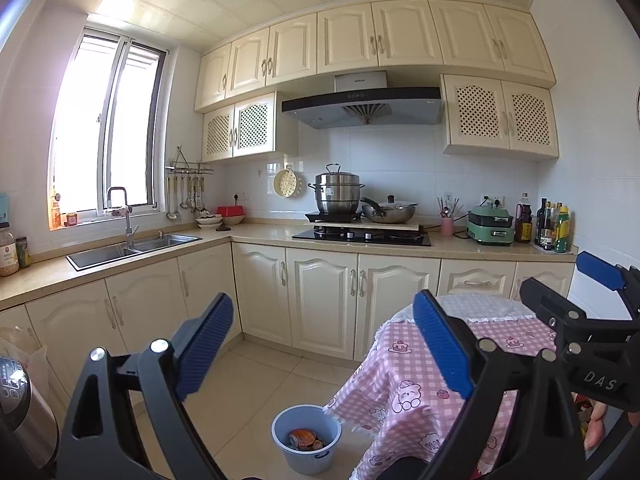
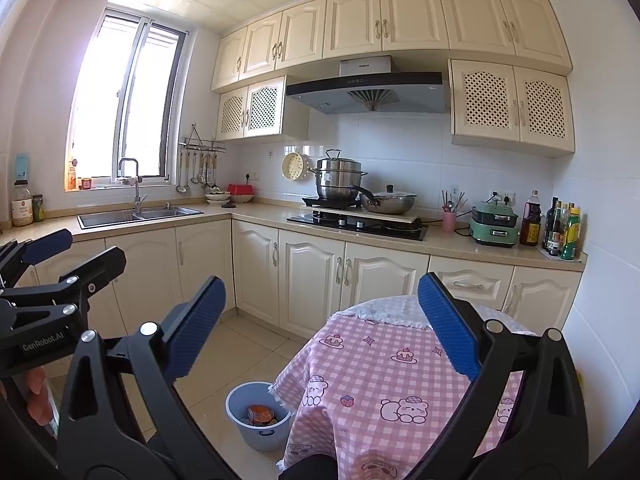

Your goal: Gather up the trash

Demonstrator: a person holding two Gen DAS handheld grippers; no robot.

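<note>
A small blue trash bin stands on the tiled floor beside the round table with a pink checked cloth. A crushed orange can and other scraps lie inside it. The bin also shows in the right wrist view, with the can in it. My left gripper is open and empty, held above the floor and bin. My right gripper is open and empty above the table. Each gripper shows at the other view's edge.
Cream base cabinets and an L-shaped counter run behind, with a sink at left and a hob with pots. Bottles stand at the counter's right end. An appliance stands at lower left.
</note>
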